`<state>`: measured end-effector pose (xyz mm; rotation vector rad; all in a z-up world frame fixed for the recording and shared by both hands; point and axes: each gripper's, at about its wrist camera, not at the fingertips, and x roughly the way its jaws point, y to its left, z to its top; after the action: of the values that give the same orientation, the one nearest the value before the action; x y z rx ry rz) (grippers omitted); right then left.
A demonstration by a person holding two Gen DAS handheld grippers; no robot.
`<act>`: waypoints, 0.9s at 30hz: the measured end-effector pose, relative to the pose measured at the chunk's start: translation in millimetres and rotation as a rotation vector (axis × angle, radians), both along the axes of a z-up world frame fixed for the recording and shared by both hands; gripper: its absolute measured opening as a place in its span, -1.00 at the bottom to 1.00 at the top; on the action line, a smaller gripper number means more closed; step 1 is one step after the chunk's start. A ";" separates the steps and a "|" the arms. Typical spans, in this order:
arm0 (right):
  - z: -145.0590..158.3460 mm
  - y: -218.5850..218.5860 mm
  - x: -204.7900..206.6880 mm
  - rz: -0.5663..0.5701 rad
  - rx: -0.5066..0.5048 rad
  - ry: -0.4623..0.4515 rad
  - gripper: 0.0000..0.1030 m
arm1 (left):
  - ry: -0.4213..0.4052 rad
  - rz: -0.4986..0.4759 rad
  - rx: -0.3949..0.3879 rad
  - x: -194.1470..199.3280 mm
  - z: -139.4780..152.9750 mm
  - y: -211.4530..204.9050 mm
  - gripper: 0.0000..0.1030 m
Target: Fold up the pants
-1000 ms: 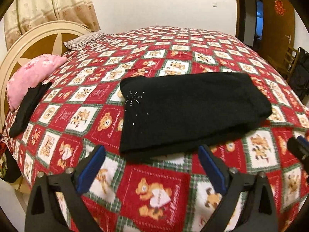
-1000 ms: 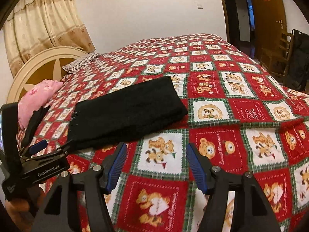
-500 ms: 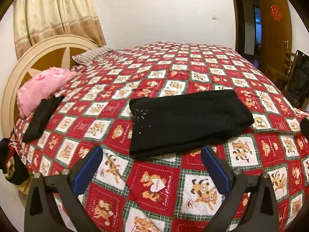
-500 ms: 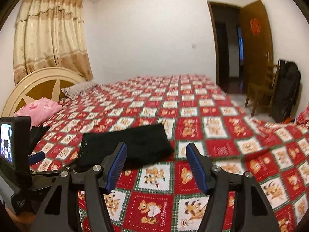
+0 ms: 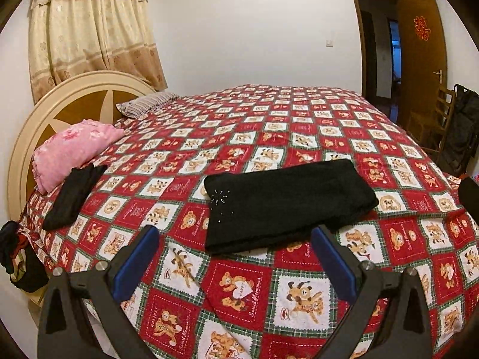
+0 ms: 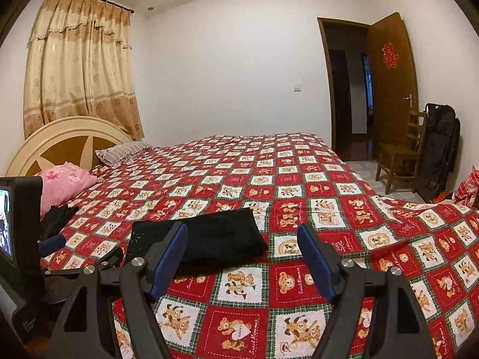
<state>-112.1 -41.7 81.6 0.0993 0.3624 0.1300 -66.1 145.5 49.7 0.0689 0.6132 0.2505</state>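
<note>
Black pants [image 5: 284,203] lie folded into a flat rectangle on the bed's red teddy-bear quilt [image 5: 239,287], small sparkles at their left end. They also show in the right wrist view [image 6: 215,239]. My left gripper [image 5: 236,257] is open and empty, held back from the pants' near edge. My right gripper [image 6: 242,254] is open and empty, also drawn back above the quilt. The left gripper's body [image 6: 27,257] shows at the left of the right wrist view.
A pink pillow [image 5: 71,149] and a dark garment [image 5: 71,194] lie near the round headboard [image 5: 60,107]. A striped pillow [image 5: 146,104] lies further back. A wooden chair [image 6: 401,155], a black bag [image 6: 440,152] and an open door [image 6: 389,83] stand right of the bed.
Both grippers have pulled back and risen away from the folded pants, so more of the room shows. The pants have not moved.
</note>
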 end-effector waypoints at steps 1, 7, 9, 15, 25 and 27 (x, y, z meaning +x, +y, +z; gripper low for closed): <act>0.4 -0.7 -1.0 -0.004 0.003 -0.003 0.49 | -0.004 -0.001 0.000 -1.0 0.9 -0.3 1.00; 1.4 -5.7 -1.7 -0.022 0.017 -0.004 0.49 | -0.010 0.001 -0.007 -2.1 2.9 0.1 1.00; 1.4 -5.6 -1.9 -0.022 0.020 -0.005 0.49 | -0.012 0.001 -0.005 -2.8 3.4 -0.7 1.00; 2.2 -5.9 -1.9 -0.023 0.020 -0.010 0.49 | -0.011 0.004 -0.008 -3.0 3.5 -0.9 1.00; 3.2 -5.6 -2.9 -0.022 0.014 -0.014 0.49 | -0.025 0.003 0.002 -4.5 7.4 -4.5 1.00; 3.2 -5.7 -2.9 -0.021 0.015 -0.014 0.49 | -0.020 0.003 -0.002 -4.5 7.5 -4.2 1.00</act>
<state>-115.0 -47.4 84.8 0.1167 0.3466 0.1121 -70.7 141.3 57.3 0.0632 0.5934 0.2531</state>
